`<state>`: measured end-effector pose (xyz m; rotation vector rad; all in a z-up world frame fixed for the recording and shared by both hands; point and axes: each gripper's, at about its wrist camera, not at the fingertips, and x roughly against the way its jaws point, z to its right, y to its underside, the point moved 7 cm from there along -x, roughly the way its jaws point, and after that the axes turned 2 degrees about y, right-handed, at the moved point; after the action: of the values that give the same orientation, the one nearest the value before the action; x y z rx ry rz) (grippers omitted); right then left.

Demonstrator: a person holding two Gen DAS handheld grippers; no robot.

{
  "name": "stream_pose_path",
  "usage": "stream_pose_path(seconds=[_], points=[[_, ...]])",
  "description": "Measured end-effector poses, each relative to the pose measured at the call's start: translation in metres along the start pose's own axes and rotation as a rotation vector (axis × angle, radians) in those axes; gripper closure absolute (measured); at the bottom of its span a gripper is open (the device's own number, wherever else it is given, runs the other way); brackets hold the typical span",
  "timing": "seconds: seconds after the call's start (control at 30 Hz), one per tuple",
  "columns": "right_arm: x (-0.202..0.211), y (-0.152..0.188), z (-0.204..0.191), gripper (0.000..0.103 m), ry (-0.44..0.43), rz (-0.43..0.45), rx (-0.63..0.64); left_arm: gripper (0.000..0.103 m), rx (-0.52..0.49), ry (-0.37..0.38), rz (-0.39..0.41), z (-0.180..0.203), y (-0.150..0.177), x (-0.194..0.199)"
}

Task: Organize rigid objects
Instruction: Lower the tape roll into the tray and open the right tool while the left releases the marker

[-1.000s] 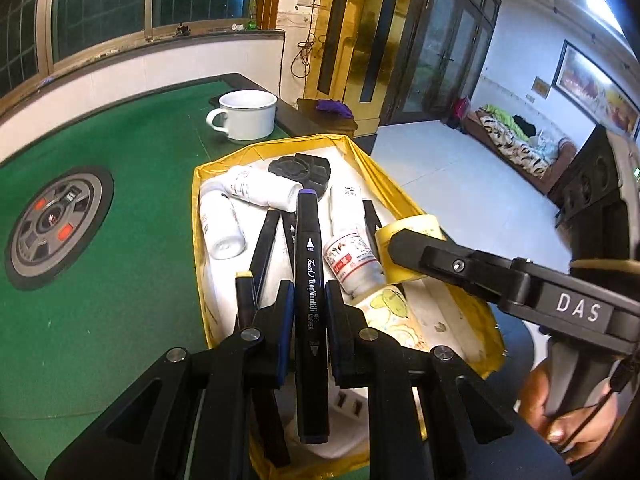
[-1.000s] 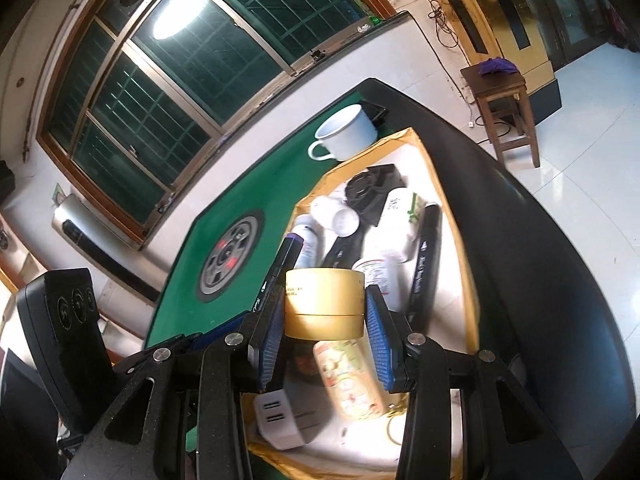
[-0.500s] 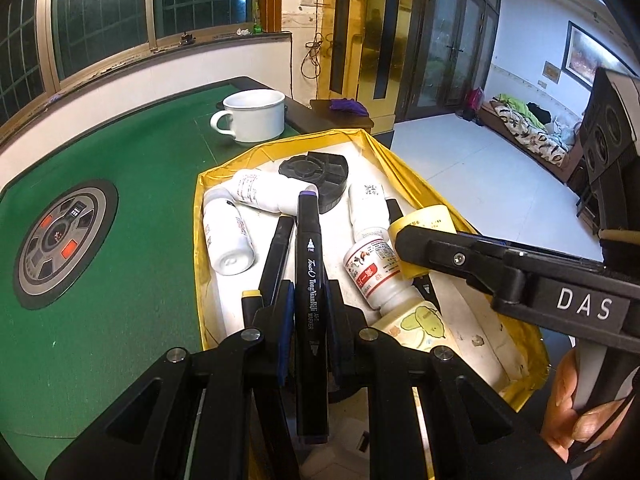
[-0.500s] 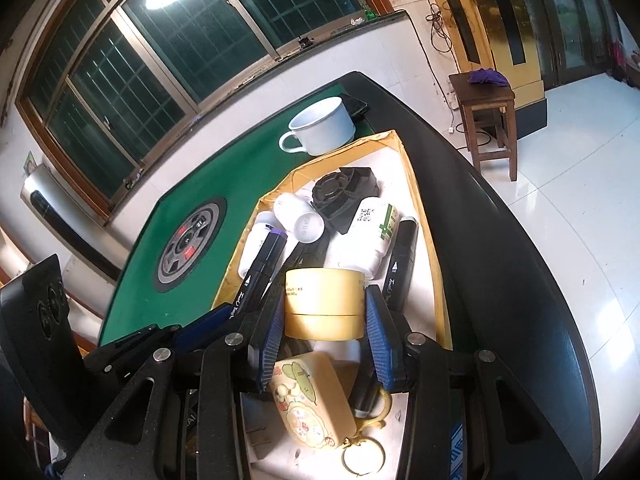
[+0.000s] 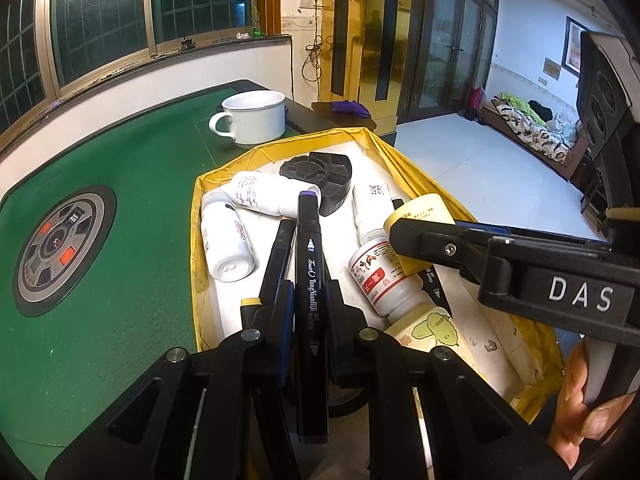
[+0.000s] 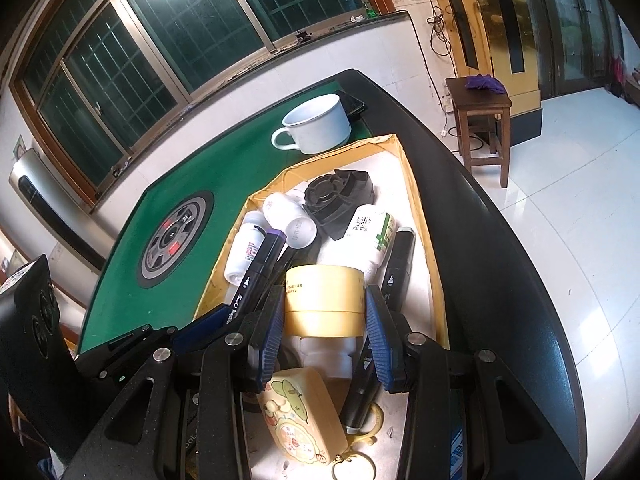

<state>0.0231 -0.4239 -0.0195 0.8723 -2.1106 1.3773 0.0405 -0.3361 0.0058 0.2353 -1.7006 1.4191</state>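
Observation:
My left gripper is shut on a black marker with a purple cap, which points away over the yellow-lined tray. My right gripper is shut on a roll of yellow tape, held above the tray. In the left wrist view the right gripper's finger crosses from the right with the tape behind it. In the tray lie white bottles, a black round part, further markers and a yellow cartoon tin.
The tray sits at the right edge of a green felt table with a round hub in its middle. A white mug stands just beyond the tray. A wooden stool stands on the floor to the right.
Both grips are unchanged. The right wrist view has rolled and dipped, so more of the tray's near end and the cartoon tin show. The left view has shifted only slightly.

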Motion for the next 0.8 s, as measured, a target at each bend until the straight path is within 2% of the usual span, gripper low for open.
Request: stream_pose_path(seconds=[0.57, 0.8], points=[[-0.013, -0.007, -0.012, 0.067, 0.069, -0.022, 0.043, 0.090, 0.036, 0.051, -0.016, -0.006, 0.002, -0.008], [-0.019, -0.010, -0.012, 0.067, 0.095, -0.025, 0.032, 0.090, 0.008, 0.050, -0.007, -0.003, 0.005, -0.005]])
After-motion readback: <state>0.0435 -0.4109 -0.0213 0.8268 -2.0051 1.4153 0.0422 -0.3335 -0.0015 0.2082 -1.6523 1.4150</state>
